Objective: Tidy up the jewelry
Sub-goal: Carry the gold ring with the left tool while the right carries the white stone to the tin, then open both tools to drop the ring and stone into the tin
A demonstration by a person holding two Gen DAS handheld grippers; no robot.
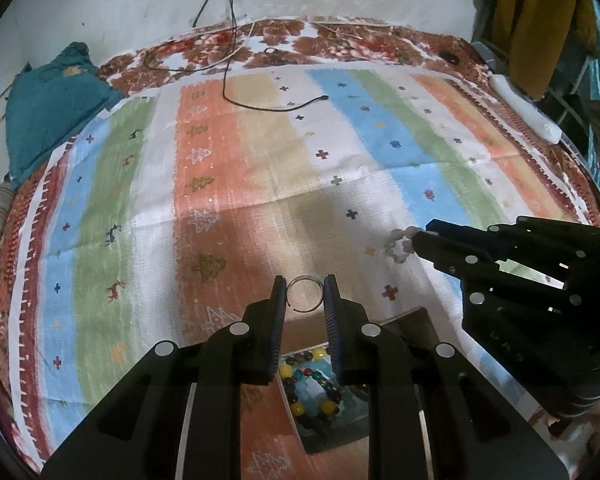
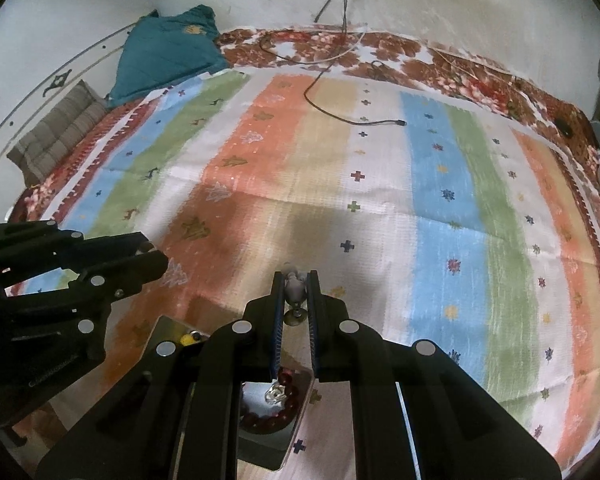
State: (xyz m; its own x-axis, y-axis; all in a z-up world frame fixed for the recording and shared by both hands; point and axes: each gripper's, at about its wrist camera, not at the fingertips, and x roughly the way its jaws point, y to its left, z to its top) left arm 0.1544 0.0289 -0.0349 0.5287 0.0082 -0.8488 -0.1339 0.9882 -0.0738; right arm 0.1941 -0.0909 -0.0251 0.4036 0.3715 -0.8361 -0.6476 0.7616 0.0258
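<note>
My left gripper (image 1: 304, 289) is shut on a thin silver ring bangle (image 1: 305, 294), held above the striped cloth. Below it a box (image 1: 416, 322) holds a multicoloured bead bracelet (image 1: 312, 392). My right gripper (image 2: 296, 280) is shut on a pale bead bracelet (image 2: 294, 289) with a small pendant hanging from it. In the left wrist view the right gripper (image 1: 420, 236) shows at the right with the pale beads (image 1: 400, 245) at its tips. Under the right gripper a box (image 2: 300, 412) holds a dark red bead bracelet (image 2: 276, 412). The left gripper (image 2: 152, 256) shows at the left of the right wrist view.
The striped cloth (image 1: 260, 160) covers a bed with a floral sheet (image 1: 300, 40). A black cable (image 1: 260, 106) lies across the far part of the cloth. A teal pillow (image 1: 52, 104) sits at the far left, a white object (image 1: 528, 108) at the far right edge.
</note>
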